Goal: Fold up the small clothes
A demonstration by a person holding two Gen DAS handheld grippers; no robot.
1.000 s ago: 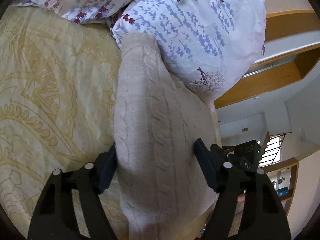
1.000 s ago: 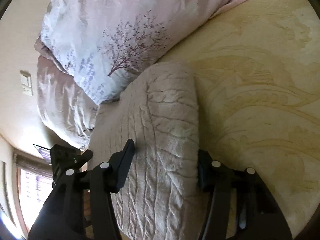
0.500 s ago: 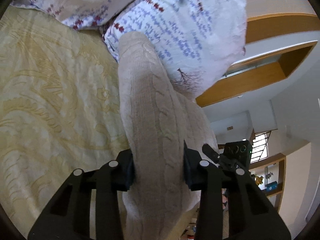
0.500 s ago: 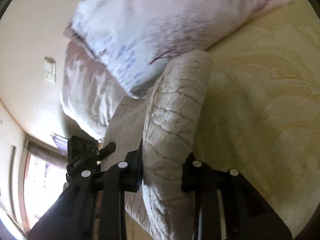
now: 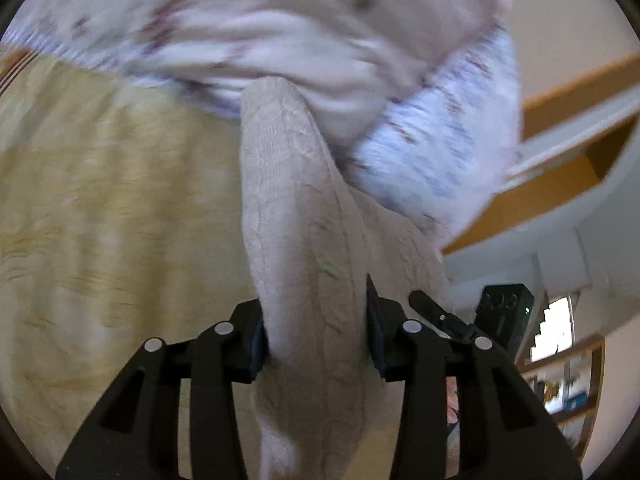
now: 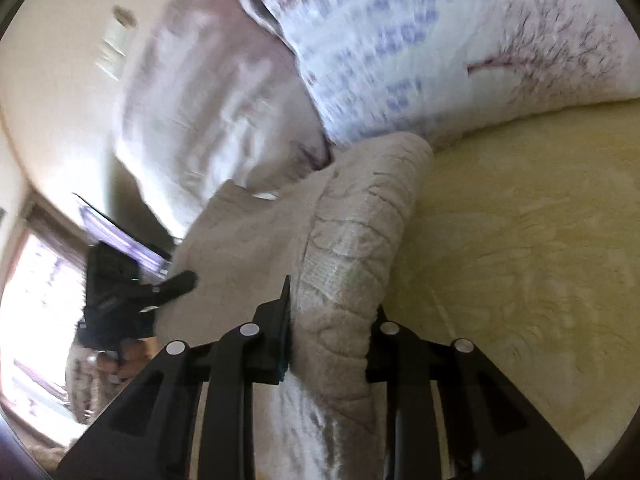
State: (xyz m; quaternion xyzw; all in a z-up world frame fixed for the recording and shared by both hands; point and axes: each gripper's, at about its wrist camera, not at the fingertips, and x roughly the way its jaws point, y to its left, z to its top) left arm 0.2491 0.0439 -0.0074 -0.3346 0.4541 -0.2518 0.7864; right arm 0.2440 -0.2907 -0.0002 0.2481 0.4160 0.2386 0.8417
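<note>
A beige cable-knit sweater (image 5: 296, 208) lies folded into a thick roll on the yellow bedspread (image 5: 100, 220), its far end against the pillows. My left gripper (image 5: 316, 326) squeezes one end of the roll between its pads, and its jaws are easing open a little. In the right wrist view the sweater (image 6: 360, 208) bulges up between the jaws of my right gripper (image 6: 331, 320), which is shut on the other end. Each view shows the opposite gripper beyond the knit: the right gripper (image 5: 504, 312) and the left gripper (image 6: 120, 284).
Floral pillows (image 5: 320, 32) are piled at the head of the bed, close behind the sweater. The pillows (image 6: 400, 40) fill the top of the right wrist view. Patterned bedspread (image 6: 520, 260) spreads to one side. A wooden shelf (image 5: 560, 184) and a bright window (image 6: 32, 300) lie beyond the bed.
Both grippers went from wide open around the sweater's ends to clamped on them. The roll is pinched narrower and has travelled with the grippers toward the pillows.
</note>
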